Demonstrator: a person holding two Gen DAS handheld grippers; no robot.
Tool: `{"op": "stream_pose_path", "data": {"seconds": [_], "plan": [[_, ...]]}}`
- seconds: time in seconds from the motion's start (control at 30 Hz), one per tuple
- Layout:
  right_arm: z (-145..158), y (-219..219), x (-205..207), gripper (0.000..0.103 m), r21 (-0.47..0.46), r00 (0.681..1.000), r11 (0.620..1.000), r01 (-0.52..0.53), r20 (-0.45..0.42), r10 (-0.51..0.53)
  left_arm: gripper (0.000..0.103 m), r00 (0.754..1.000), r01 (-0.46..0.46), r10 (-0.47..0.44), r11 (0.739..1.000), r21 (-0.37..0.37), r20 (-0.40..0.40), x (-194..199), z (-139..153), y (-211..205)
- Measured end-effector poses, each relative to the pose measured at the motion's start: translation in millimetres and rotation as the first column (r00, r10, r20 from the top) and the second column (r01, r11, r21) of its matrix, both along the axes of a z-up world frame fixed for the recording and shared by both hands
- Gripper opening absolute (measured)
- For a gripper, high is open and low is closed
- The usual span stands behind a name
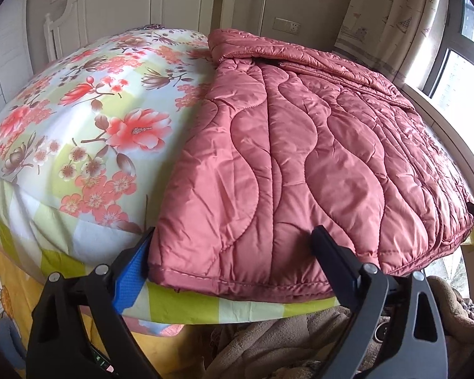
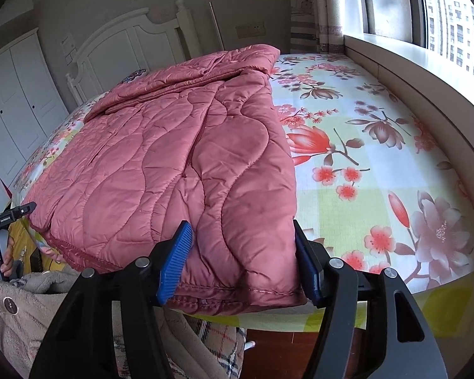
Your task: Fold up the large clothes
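Floral sheet (image 2: 379, 164) covers the bed, and the pink quilted jacket (image 2: 180, 158) lies along it, hem at the near edge, collar toward the headboard (image 1: 136, 3). Both grippers straddle that hem — left gripper (image 1: 233, 252) spread wide at its left corner, right gripper (image 2: 241, 259) pinching the right corner. Nothing blocks a fold away toward the collar.

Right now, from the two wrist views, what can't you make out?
- Right gripper: both views; the pink quilted jacket bulges between the pads, and whether they press it is unclear.
- Jacket sleeves: both views, folded under its body.
- Jacket underside and the floral sheet beneath it: covered by the jacket.
- Left gripper, right finger's pad: left wrist view, hidden behind the hem.
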State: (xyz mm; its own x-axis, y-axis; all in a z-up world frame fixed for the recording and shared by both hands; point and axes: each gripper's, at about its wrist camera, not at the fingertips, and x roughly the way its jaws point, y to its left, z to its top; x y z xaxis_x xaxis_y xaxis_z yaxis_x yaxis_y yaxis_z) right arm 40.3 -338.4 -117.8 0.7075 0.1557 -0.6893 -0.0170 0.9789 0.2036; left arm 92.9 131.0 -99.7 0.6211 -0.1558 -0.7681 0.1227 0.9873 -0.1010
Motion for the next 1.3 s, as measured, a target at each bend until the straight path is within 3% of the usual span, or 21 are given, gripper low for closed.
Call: {"op": "stream_pose_path", "data": {"seconds": [0.37,0.53,0.77,0.8,0.87,0.9,0.97,1.0,1.03,1.2,1.3], "plan": [[0,4,1,0.061,-0.025,1.000,1.000,0.007,0.009,-0.007,0.096,1.000,0.008,-0.008,0.999,0.039,-0.001,0,-2,-5],[-1,4,-1,0.062,-0.021,1.000,1.000,0.007,0.018,-0.007,0.101,1.000,0.007,-0.007,0.998,0.064,-0.003,-2,-4,-7],[0,2,-2,0.060,-0.008,1.000,1.000,0.011,0.024,-0.011,0.101,0.998,0.020,-0.016,0.997,0.079,-0.060,4,-4,-10],[0,2,-2,0.058,-0.007,1.000,1.000,0.012,0.025,-0.012,0.101,0.998,0.017,-0.013,0.997,0.078,-0.056,3,-4,-10],[0,0,-1,0.031,0.031,1.000,0.999,0.006,0.025,-0.007,0.101,0.999,0.008,-0.005,0.997,0.079,-0.039,1,-3,-12],[-1,-2,-1,0.028,0.068,1.000,0.998,0.003,0.027,-0.005,0.094,1.000,0.010,-0.008,0.997,0.079,-0.028,-1,-3,-12],[-1,3,-1,0.022,0.066,0.999,0.998,-0.003,0.036,0.001,0.068,1.000,0.029,-0.029,0.998,0.050,-0.001,-6,2,-14],[-1,5,-1,0.022,0.065,0.999,0.998,-0.007,0.040,0.004,0.048,0.999,0.036,-0.036,0.999,0.023,0.003,-8,4,-14],[-1,7,-2,0.021,0.067,0.999,0.998,-0.008,0.042,0.005,0.033,1.000,0.030,-0.030,0.999,-0.010,0.007,-9,6,-12],[2,9,-2,0.020,0.065,0.999,0.998,-0.016,0.051,0.013,0.016,0.998,0.003,0.000,0.999,-0.048,0.058,-17,11,-7],[7,11,-5,0.020,0.072,0.997,0.997,-0.030,0.067,0.025,0.012,0.996,0.011,-0.008,0.999,-0.035,0.093,-23,18,-9]]}}
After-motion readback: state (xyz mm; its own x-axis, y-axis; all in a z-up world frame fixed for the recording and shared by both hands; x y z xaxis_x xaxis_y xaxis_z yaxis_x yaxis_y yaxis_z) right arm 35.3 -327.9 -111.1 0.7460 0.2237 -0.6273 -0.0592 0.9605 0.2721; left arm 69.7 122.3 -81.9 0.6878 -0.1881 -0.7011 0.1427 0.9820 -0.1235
